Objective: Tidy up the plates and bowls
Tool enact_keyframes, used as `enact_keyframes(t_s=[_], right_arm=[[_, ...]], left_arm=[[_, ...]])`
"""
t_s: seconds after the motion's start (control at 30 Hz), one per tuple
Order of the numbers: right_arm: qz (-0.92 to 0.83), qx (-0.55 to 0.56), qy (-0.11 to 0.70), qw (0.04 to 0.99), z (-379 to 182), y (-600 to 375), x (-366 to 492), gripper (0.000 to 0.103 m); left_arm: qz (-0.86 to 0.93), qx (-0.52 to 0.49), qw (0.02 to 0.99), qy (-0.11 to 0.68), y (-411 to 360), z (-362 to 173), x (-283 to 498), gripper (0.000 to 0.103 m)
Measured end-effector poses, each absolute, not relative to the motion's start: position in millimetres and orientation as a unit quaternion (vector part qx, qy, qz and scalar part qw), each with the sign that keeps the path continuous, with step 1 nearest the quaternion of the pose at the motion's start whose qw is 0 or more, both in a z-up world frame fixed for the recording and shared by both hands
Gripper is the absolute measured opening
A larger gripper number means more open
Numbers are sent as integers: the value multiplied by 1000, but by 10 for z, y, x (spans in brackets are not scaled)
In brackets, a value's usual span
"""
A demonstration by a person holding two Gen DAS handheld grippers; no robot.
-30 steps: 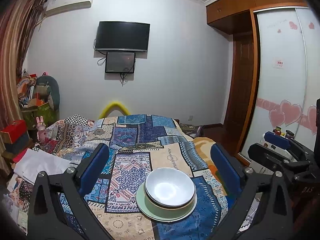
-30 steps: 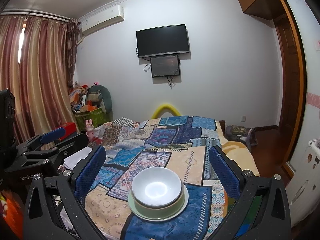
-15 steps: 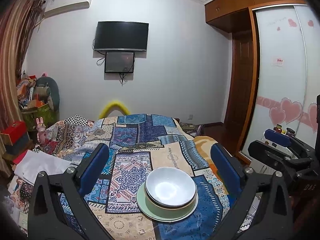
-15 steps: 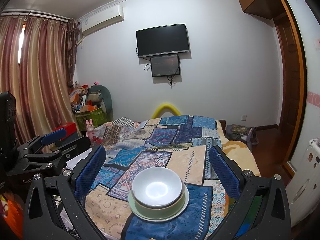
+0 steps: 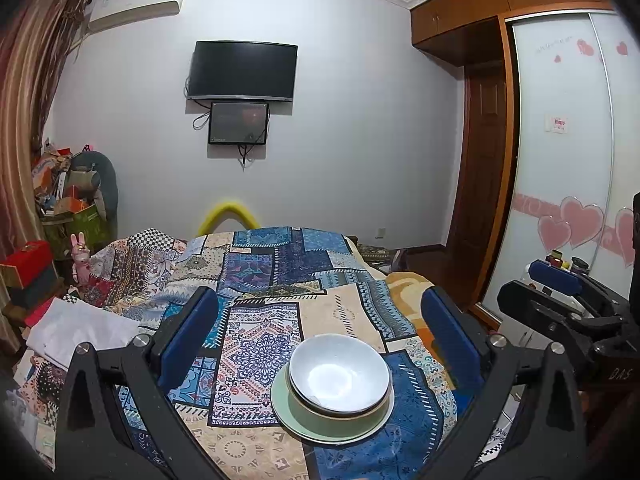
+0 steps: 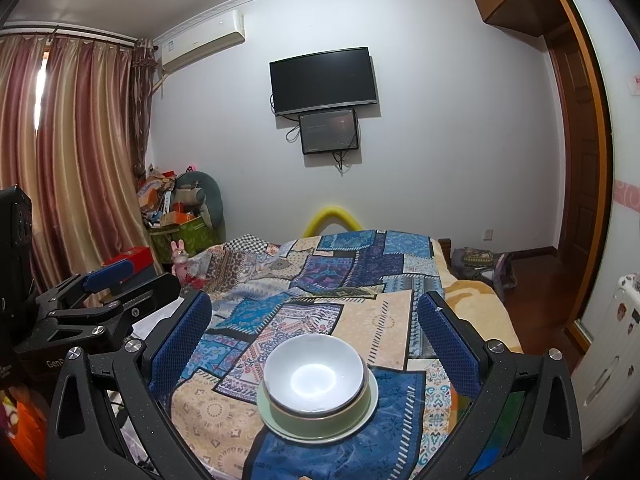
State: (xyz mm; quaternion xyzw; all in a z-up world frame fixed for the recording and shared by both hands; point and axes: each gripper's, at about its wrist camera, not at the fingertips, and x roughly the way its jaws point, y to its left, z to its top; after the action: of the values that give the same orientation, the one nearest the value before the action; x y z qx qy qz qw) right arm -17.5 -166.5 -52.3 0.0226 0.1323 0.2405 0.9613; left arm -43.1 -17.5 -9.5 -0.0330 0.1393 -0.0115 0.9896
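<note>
A white bowl (image 5: 339,372) sits nested in a green bowl (image 5: 320,420), which rests on a pale green plate (image 5: 288,420) atop the patchwork cloth. The same stack shows in the right wrist view: white bowl (image 6: 314,374), green bowl (image 6: 320,420), plate (image 6: 372,404). My left gripper (image 5: 320,340) hangs open above and before the stack, nothing between its blue pads (image 5: 188,336). My right gripper (image 6: 314,336) is likewise open and holds nothing. Each gripper appears at the edge of the other's view: the right one (image 5: 560,296), the left one (image 6: 108,288).
The patchwork cloth (image 5: 280,280) covers a raised surface that drops off at right toward an orange blanket (image 5: 408,284). White folded fabric (image 5: 76,328) lies at the left. A cluttered pile (image 6: 176,216) sits by the curtain. A wardrobe (image 5: 560,200) stands at right.
Both grippers have barely drifted; the bowl stack stays put and both jaws remain open.
</note>
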Motion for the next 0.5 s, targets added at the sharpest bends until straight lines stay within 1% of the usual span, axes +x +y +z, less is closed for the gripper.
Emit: enact_keyframes(t_s=[0.5], right_arm=[[239,21,135,961,-517,-1647,-180,103]], left_arm=[[-25,-30,988,148,-194,-133,-400,103]])
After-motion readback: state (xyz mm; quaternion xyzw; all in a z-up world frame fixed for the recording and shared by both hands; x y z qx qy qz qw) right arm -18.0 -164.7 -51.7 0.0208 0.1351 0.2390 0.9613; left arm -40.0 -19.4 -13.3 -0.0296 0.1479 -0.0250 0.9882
